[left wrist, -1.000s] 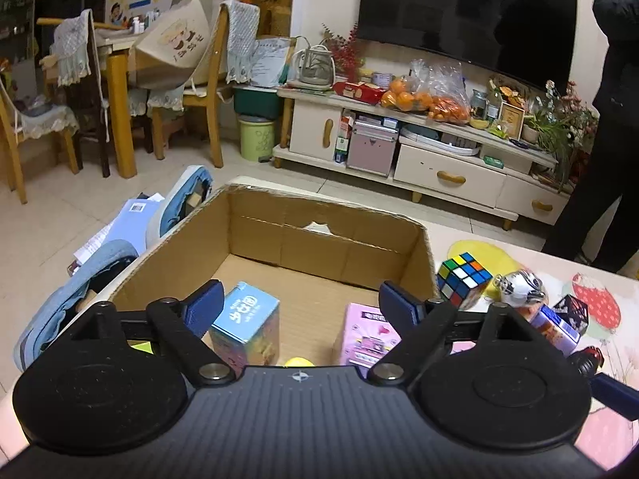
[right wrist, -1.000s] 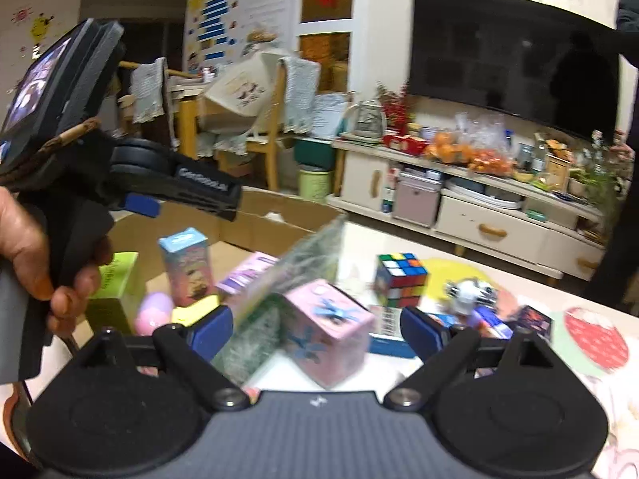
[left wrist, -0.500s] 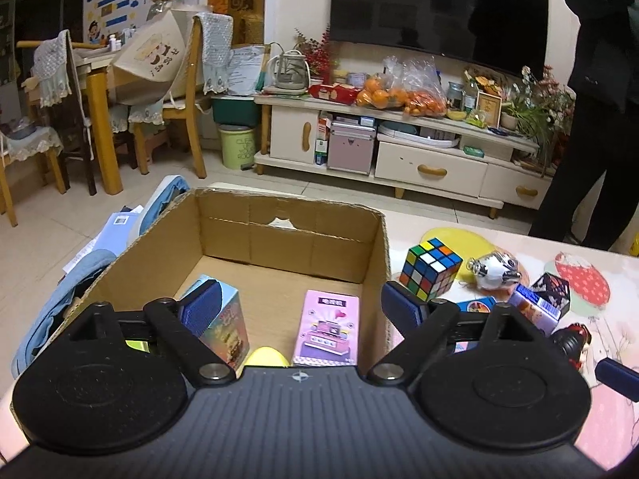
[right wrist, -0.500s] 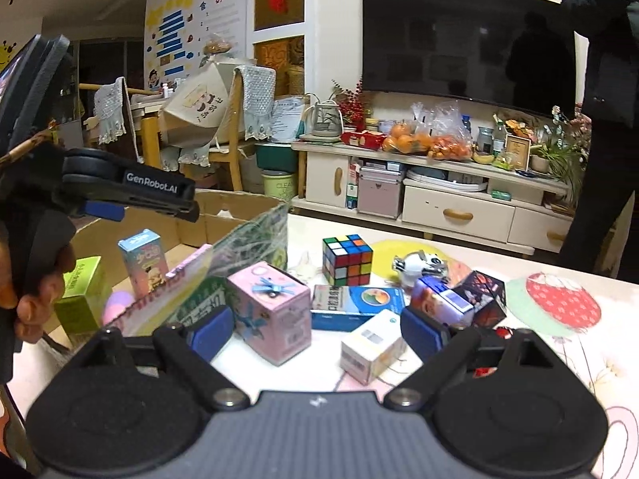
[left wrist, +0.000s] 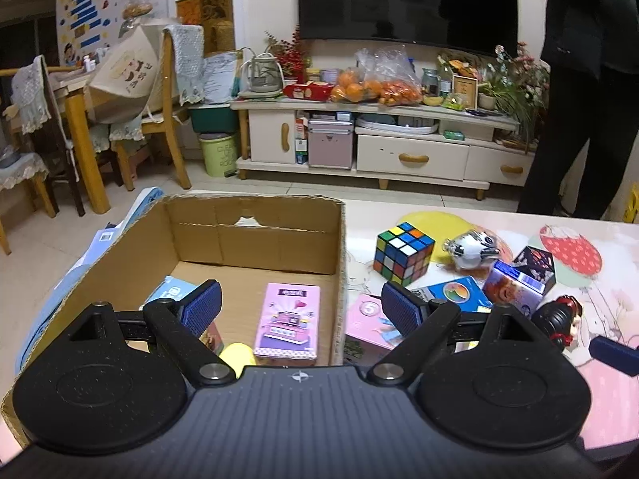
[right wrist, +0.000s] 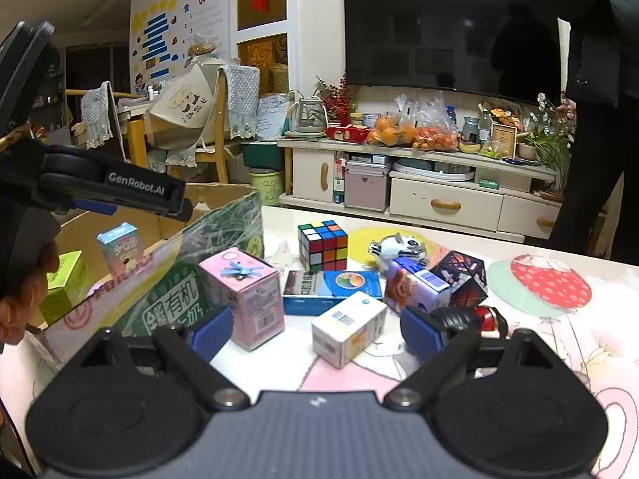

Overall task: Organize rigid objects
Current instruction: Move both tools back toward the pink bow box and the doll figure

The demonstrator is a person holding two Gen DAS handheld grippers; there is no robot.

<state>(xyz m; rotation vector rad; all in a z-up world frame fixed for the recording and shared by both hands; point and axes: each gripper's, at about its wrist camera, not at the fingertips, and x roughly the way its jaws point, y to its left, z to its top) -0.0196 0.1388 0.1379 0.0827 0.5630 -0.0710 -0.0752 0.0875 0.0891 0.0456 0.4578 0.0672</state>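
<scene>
A cardboard box (left wrist: 255, 231) stands on the table's left and holds a pink box (left wrist: 288, 319), a light blue carton (left wrist: 169, 288) and a yellow thing (left wrist: 237, 353). My left gripper (left wrist: 300, 308) is open and empty, above the box's right wall. My right gripper (right wrist: 316, 329) is open and empty, just behind a small white box (right wrist: 348, 327). Around it lie a pink gift box (right wrist: 244, 296), a blue flat box (right wrist: 331, 290), a Rubik's cube (right wrist: 322, 244), a purple carton (right wrist: 415, 285) and a dark cube (right wrist: 463, 279).
A small silver-white figurine (right wrist: 399, 246) and a red-black toy (right wrist: 475, 319) lie among the boxes. A person in black (right wrist: 595, 99) stands at the table's far right. A TV stand (right wrist: 415, 179) and dining chairs (right wrist: 223, 127) are behind. The left hand-held device (right wrist: 60, 183) fills the right view's left side.
My left gripper has swung right, from over the box's middle to over its right wall. My right gripper has backed away from the pink gift box and shifted right toward the white box.
</scene>
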